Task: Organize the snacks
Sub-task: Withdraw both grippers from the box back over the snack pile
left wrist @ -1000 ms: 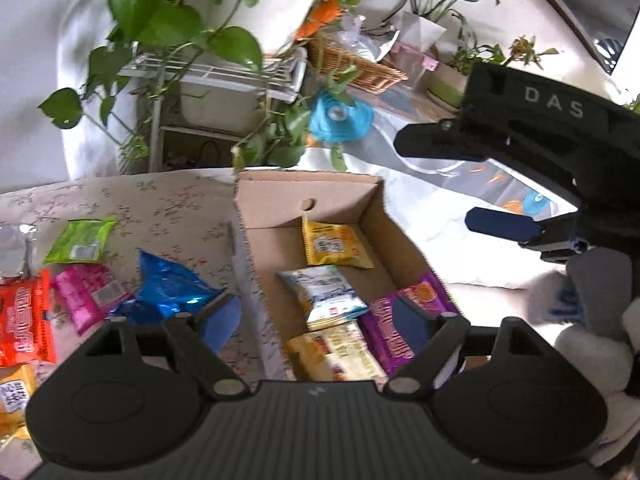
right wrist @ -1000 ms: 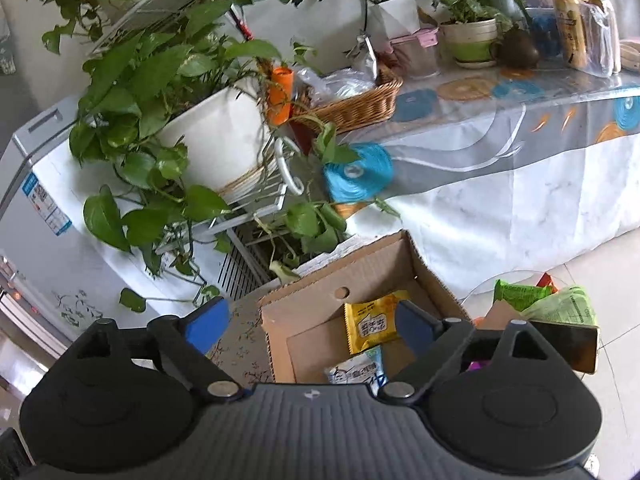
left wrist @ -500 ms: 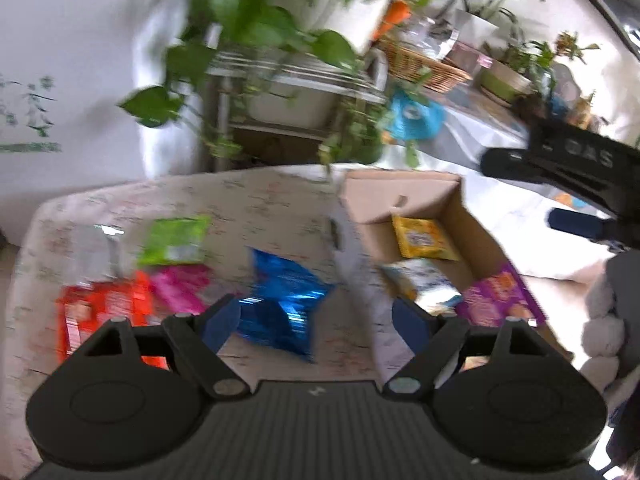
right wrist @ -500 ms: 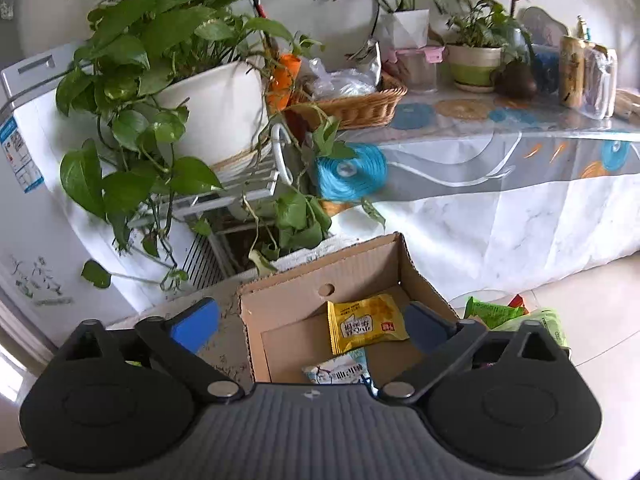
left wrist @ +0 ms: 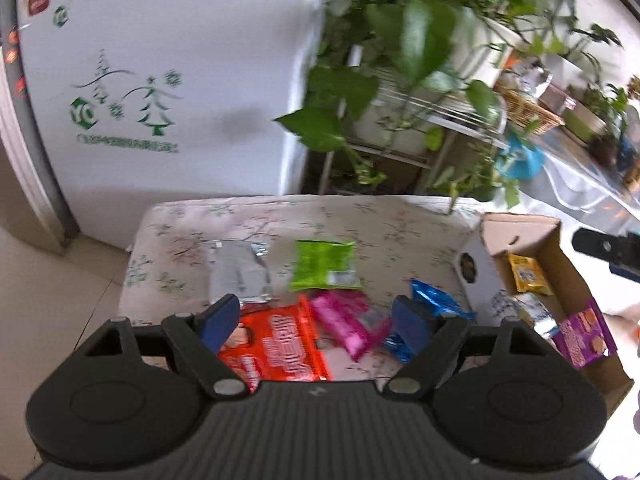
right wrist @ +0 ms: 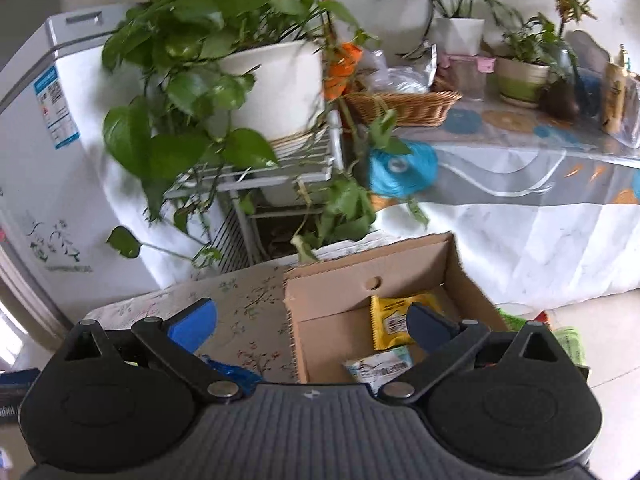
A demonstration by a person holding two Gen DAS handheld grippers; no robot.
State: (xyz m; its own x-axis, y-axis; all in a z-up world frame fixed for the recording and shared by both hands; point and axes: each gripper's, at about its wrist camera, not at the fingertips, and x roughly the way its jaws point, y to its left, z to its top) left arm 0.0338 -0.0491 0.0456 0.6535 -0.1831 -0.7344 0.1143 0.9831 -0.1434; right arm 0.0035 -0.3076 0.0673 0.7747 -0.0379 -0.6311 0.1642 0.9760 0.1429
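The cardboard box (left wrist: 560, 264) sits at the right end of the flowery cloth (left wrist: 240, 220). In the box lie a yellow packet (left wrist: 526, 274), a white packet (right wrist: 380, 366) and a purple packet (left wrist: 582, 332). Left of the box, on the cloth, lie a blue packet (left wrist: 434, 304), a pink packet (left wrist: 348, 322), a red packet (left wrist: 280, 344), a green packet (left wrist: 324, 264) and a silver packet (left wrist: 238, 270). The left gripper (left wrist: 314, 320) hangs over the red and pink packets, fingers apart, holding nothing. The right gripper (right wrist: 310, 322) hangs over the box's left wall, fingers wide apart and empty. Behind the box stand leafy plants (right wrist: 200, 72).
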